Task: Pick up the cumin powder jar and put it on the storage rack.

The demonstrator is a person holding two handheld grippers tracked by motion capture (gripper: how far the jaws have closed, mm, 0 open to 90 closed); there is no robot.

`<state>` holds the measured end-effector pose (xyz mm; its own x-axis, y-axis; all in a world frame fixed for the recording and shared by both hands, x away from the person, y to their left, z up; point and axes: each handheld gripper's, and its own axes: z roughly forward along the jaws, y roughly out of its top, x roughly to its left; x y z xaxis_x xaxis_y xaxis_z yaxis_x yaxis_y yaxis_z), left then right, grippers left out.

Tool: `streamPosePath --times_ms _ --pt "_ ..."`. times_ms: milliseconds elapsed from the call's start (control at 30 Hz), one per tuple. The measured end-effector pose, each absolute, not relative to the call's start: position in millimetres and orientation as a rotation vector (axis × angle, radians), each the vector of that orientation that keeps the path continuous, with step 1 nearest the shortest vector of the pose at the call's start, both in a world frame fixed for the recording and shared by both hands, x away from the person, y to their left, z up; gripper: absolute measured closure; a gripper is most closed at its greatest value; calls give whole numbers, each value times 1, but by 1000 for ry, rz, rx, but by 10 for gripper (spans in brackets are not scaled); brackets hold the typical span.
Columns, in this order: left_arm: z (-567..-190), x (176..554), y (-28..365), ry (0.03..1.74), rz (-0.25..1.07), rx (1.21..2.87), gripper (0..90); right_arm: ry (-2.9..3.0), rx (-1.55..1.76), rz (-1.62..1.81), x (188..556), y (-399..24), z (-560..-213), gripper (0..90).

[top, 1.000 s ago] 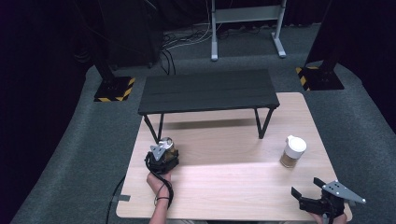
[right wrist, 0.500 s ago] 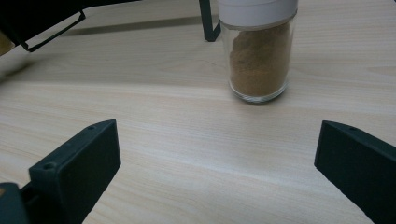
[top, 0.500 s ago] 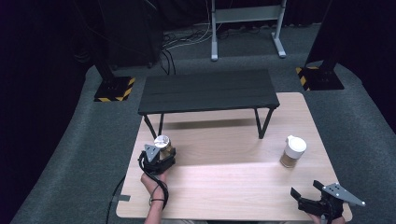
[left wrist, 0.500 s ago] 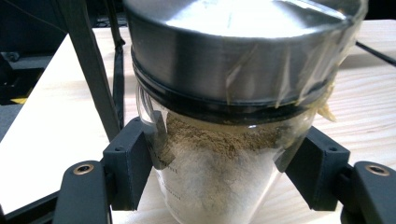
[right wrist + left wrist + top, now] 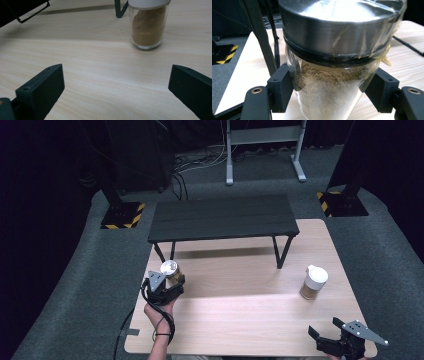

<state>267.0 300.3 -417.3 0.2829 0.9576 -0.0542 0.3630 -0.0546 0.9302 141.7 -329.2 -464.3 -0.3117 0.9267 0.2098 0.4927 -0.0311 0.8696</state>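
Lifting steel-lidded jar off surface, left hand-held gripper clamped on it; right hand-held gripper open, idle; carry can start

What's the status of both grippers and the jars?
Left gripper shut on metal-lidded jar. Right gripper open, short of white-capped spice jar. Nothing between them.

Left gripper view: glass jar cut off at bottom edge; base not visible. Steel lid cropped at top edge. Print on the jar's glass too blurred to read.

Right gripper view: spice jar cropped at top; only a strip of its white cap shows.

High view: right claw partly cut by bottom edge; the hand on it is hidden. Left claw covers the jar's body; contents too small to tell.
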Motion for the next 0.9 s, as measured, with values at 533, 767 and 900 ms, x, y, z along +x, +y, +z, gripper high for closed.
streamPosePath --times_ms 533,767,900 --pt "-386 265 307 1211 806 1584 302 1852 1494 1296 145 -324 -473 0" --pt "-375 265 310 1196 816 1579 302 1862 1506 1296 146 -324 -477 0" --pt "-369 266 310 1186 821 1579 302 1868 1509 1294 147 -323 -478 0"
